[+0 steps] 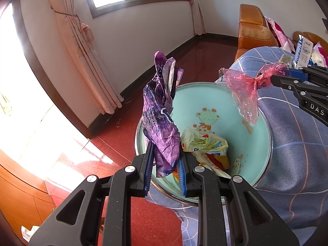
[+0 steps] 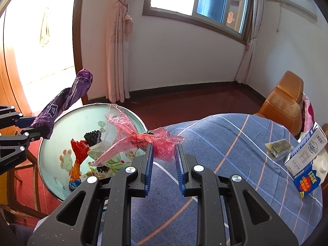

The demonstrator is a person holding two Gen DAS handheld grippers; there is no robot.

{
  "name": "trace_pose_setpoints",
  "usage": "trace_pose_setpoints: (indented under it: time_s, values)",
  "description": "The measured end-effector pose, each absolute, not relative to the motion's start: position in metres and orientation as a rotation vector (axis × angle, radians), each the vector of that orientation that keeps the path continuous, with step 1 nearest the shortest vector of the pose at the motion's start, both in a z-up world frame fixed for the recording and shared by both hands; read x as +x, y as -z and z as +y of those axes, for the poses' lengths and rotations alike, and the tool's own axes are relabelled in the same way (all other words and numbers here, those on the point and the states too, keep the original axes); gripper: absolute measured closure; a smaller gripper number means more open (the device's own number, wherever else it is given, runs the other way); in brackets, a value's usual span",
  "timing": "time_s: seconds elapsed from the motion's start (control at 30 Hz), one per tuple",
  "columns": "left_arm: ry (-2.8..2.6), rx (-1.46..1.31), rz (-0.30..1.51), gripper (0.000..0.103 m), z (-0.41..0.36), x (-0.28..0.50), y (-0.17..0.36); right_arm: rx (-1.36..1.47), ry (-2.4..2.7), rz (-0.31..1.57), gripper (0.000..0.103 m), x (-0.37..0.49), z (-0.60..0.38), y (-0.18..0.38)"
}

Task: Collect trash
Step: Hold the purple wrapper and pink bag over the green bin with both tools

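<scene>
My left gripper [image 1: 166, 153] is shut on a crumpled purple wrapper [image 1: 161, 127] and holds it above the round mint-green basin [image 1: 256, 143]. The purple wrapper also shows in the right wrist view [image 2: 59, 106]. My right gripper [image 2: 163, 149] is shut on a thin pink plastic bag [image 2: 164, 143] over the basin's rim [image 2: 133, 112]. The pink bag also shows in the left wrist view [image 1: 244, 90]. Several crumpled wrappers [image 1: 207, 145] lie in the basin; they show in the right wrist view [image 2: 82, 149] too.
A bed with a blue checked cover [image 2: 235, 143] lies to the right. On it are a white and blue milk carton [image 2: 307, 155], a blue box [image 2: 307, 181] and a small dark packet [image 2: 277, 146]. An orange sofa [image 1: 254, 30] stands behind. The floor [image 1: 123, 143] is red.
</scene>
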State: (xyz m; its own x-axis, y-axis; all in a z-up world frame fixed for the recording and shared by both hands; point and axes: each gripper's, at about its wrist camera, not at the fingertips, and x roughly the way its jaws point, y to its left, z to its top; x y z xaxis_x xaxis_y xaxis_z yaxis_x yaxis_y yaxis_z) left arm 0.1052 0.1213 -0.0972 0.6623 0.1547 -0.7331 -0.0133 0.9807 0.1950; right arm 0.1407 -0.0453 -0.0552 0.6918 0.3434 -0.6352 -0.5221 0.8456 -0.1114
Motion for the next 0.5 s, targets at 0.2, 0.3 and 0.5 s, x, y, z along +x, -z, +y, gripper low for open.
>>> trace_pose_setpoints:
  time_s: [0.2,0.3,0.5]
  values:
    - [-0.105,0.193,0.841,0.082,0.1175,0.104,0.0984,-0.302,-0.498,0.64,0.082,0.1412,-0.0433,0.0556]
    - [-0.106,0.195,0.84,0.082,0.117,0.1043,0.0983,-0.305,-0.498,0.639,0.082,0.142,-0.043,0.0558]
    - [-0.114,0.206,0.841,0.082,0.1169,0.104,0.0994,-0.324,-0.494,0.626,0.082,0.1409,-0.0389,0.055]
